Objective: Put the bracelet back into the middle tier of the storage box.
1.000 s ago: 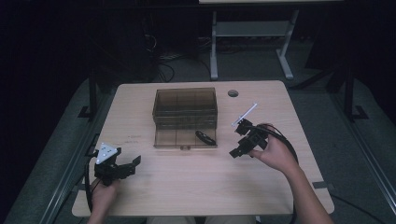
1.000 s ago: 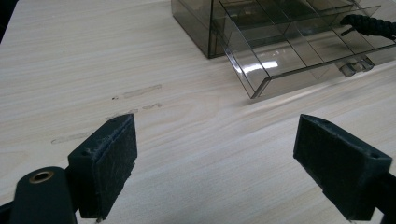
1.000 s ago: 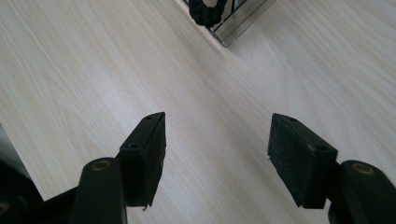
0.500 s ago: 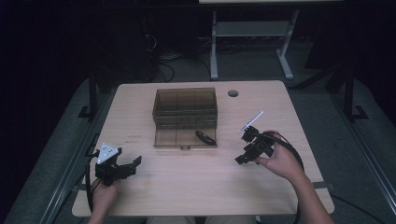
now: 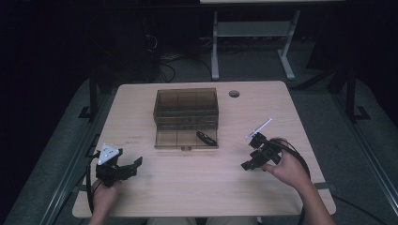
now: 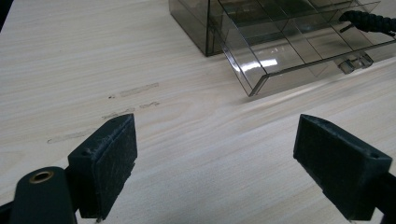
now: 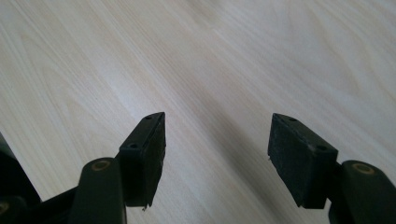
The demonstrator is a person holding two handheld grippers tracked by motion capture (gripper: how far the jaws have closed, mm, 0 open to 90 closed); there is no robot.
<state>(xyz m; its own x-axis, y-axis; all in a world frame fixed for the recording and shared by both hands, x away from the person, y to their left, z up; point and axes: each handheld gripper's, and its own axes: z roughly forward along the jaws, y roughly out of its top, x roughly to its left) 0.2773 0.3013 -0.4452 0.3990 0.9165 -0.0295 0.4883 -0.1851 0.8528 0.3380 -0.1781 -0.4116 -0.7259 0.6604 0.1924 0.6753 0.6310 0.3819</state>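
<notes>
Pale wood grain runs under both tools at a table (image 5: 197, 187) where a person works with a gripper in each hand. The right gripper (image 5: 249, 159) sits low over the bare tabletop near the right edge, its jaws spread wide with nothing between them; in the right gripper view, only plain wood lies between the black pads (image 7: 149, 154). The smoky clear plastic box (image 5: 186, 110) stands at the middle of the table, its drawer (image 5: 185, 139) pulled out toward the person. A black cord (image 5: 205, 138) lies in the right-hand part of that drawer, well apart from the right gripper and up and to the left of it in the high view. The left gripper (image 5: 123, 169) rests near the table's left front corner, jaws also wide apart and empty. In the left gripper view the drawer's front corner (image 6: 254, 86) lies ahead of the jaws, with the cord at the far upper right.
</notes>
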